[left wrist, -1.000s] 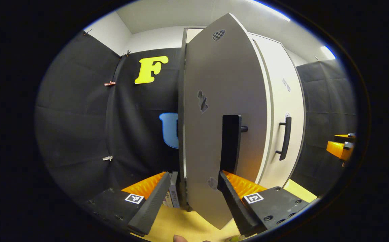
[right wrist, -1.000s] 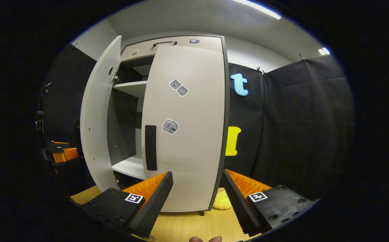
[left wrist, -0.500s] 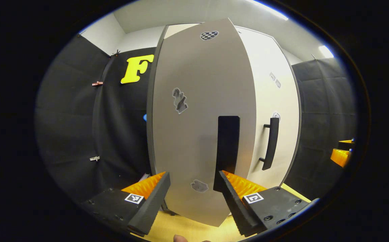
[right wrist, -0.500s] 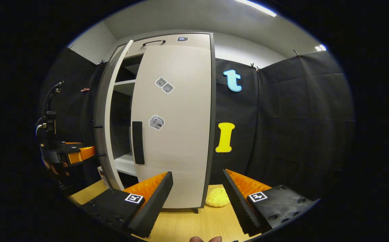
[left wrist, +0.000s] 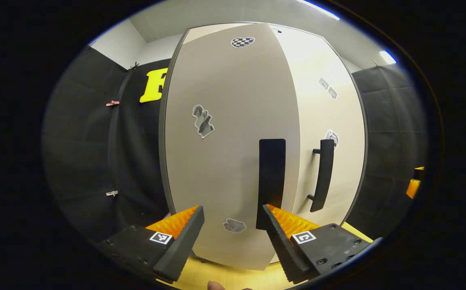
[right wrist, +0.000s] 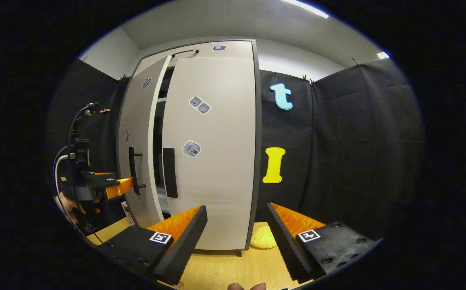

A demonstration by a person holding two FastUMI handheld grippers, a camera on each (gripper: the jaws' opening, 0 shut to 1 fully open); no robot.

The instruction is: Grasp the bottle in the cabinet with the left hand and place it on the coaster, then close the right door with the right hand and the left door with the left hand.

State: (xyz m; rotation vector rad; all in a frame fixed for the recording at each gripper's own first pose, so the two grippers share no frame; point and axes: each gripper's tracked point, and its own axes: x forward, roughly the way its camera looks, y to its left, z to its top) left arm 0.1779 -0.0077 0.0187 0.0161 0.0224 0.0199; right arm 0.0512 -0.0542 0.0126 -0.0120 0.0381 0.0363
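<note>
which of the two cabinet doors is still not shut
The left door: in the right gripper view a dark gap separates it from the right door, which sits flush with the cabinet frame. The left claw is at the left door.

Cabinet (right wrist: 217,47): tall, pale grey, dark-edged, upright on the desk. Right door (right wrist: 217,161) shut flush, black vertical handle (right wrist: 169,172). Left door (right wrist: 136,137) slightly ajar, narrow gap showing shelves; black bar handle (left wrist: 272,183), stickers on its face.

Both views face the cabinet (right wrist: 209,153) they share, the left gripper view seemingly much nearer.
</note>
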